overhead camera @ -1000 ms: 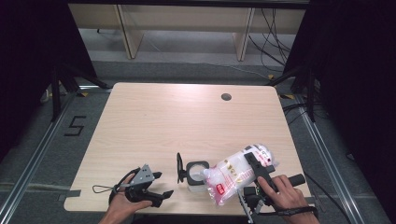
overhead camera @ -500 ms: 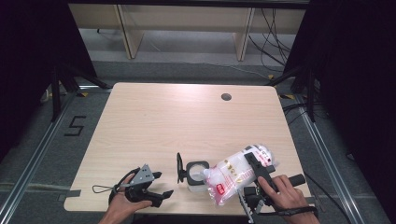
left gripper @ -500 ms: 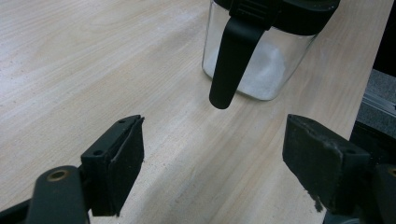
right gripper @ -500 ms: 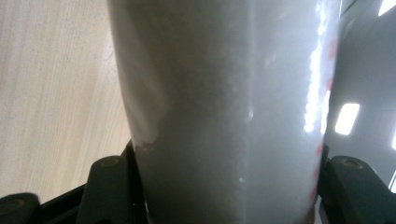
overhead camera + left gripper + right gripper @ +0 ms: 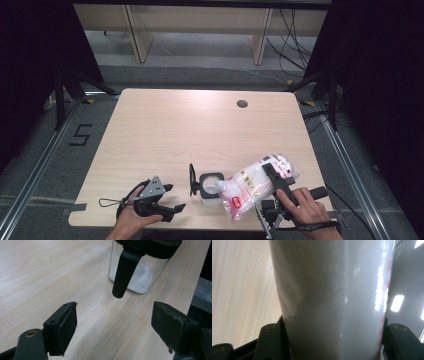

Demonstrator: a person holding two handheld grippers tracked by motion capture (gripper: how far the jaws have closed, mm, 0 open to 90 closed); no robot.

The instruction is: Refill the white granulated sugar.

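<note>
Bag point(image 5: 252, 187) of white granules, lower right of the high view, tilted with its cut mouth down-left at the open top of the jar point(image 5: 211, 187), lower centre near the table's front edge. Right gripper point(image 5: 274, 181) is clamped across the bag's body; in the right gripper view the bag point(image 5: 332, 300) sits squeezed between both jaws, so jaws closed on it. Jar point(image 5: 140, 272) is clear glass with a black rim, some white powder already at the bottom, hinged black lid point(image 5: 192, 179) flipped open to its left, and the latch point(image 5: 123, 272) hanging down the side in the left gripper view. Left gripper point(image 5: 169, 200) rests at lower left of the high view, apart from the jar, jaws spread wide, holding nothing. Step looks like pouring from bag into jar, partly done judging by the low fill. Next move probably needs more tilt on the bag with the mouth kept over the opening; jar is unsteadied, so the left gripper could brace it, and spill over the rim is the risk. Table point(image 5: 175, 130) is light wood with a round cable hole point(image 5: 242, 104) at upper right. Around it: dark floor, a "5" taped on the floor at left, shelving legs and loose cables at the top, black curtains either side.
</note>
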